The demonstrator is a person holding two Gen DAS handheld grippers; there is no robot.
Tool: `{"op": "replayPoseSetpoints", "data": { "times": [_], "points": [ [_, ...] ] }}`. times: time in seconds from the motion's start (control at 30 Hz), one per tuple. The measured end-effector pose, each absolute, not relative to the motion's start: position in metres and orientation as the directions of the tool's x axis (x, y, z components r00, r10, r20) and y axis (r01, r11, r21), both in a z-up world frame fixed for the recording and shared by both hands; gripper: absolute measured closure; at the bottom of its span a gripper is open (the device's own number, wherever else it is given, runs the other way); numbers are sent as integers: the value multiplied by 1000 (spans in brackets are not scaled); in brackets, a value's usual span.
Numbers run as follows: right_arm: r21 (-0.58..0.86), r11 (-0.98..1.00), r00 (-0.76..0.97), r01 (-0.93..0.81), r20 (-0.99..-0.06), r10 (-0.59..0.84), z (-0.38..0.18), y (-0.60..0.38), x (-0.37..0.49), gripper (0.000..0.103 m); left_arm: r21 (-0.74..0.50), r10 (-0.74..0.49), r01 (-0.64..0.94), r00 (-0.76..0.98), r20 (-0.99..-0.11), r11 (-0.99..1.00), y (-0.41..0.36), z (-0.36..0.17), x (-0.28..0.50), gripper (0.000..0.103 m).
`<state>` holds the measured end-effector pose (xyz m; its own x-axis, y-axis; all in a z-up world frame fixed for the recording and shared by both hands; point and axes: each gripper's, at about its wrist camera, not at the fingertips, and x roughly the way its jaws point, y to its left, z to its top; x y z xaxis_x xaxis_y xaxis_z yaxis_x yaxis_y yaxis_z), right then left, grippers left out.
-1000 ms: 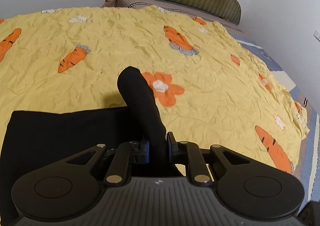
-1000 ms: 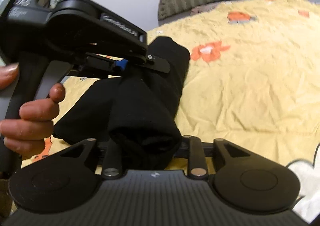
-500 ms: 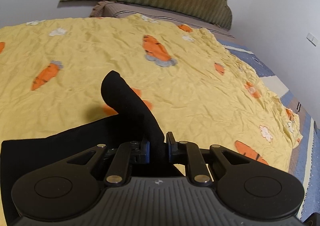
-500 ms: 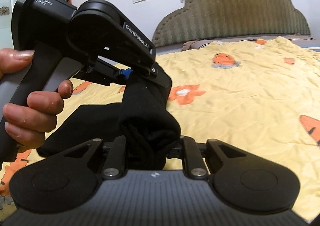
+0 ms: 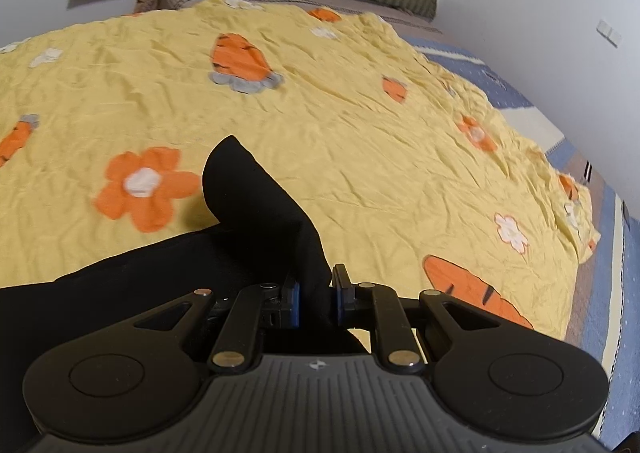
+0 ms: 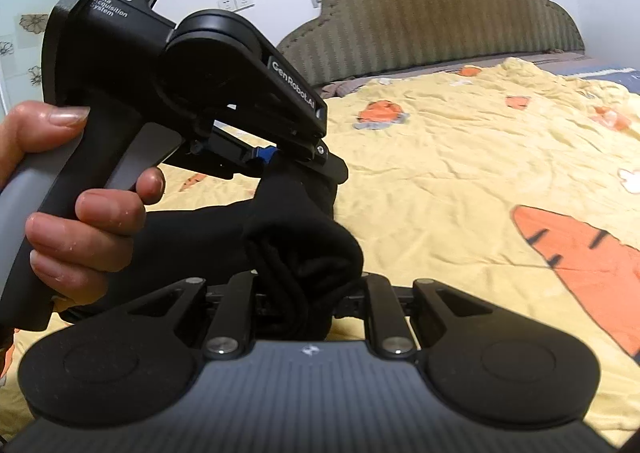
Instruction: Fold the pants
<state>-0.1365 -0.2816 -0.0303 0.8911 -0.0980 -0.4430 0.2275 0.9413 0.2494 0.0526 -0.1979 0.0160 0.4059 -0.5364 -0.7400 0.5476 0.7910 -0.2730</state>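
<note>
The black pants (image 5: 248,209) lie partly on the yellow quilt, with one lifted fold running into my left gripper (image 5: 314,301). That gripper's blue pads are shut on the fold, and the rest of the cloth spreads low to the left. In the right wrist view a thick bunch of the pants (image 6: 304,253) sits between the fingers of my right gripper (image 6: 308,305), which is shut on it; the cloth hides its pads. Just beyond, a hand (image 6: 80,221) holds the left gripper (image 6: 304,165), clamped on the same garment a short way from my right gripper.
The yellow quilt (image 5: 360,125) with orange carrots and flowers covers the bed. A green padded headboard (image 6: 440,17) and white walls stand behind. The bed's right edge, with a blue sheet (image 5: 616,293), falls away at the right of the left wrist view.
Both grippers have carried the pants sideways over the quilt: the orange flower has passed from right of the lifted fold to its left. The right gripper has tightened on the bunch.
</note>
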Motion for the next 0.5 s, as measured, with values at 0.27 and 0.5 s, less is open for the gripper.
{"op": "replayPoseSetpoints", "data": {
  "times": [0.27, 0.5],
  "points": [
    [293, 917, 879, 270, -464, -111, -38, -289, -161, 87, -227, -515, 589, 384, -766, 776, -229, 1, 41, 88],
    [356, 889, 871, 288, -484, -88, -42, -290, -157, 87, -177, -483, 606, 388, -785, 775, -244, -9, 38, 88]
  ]
}}
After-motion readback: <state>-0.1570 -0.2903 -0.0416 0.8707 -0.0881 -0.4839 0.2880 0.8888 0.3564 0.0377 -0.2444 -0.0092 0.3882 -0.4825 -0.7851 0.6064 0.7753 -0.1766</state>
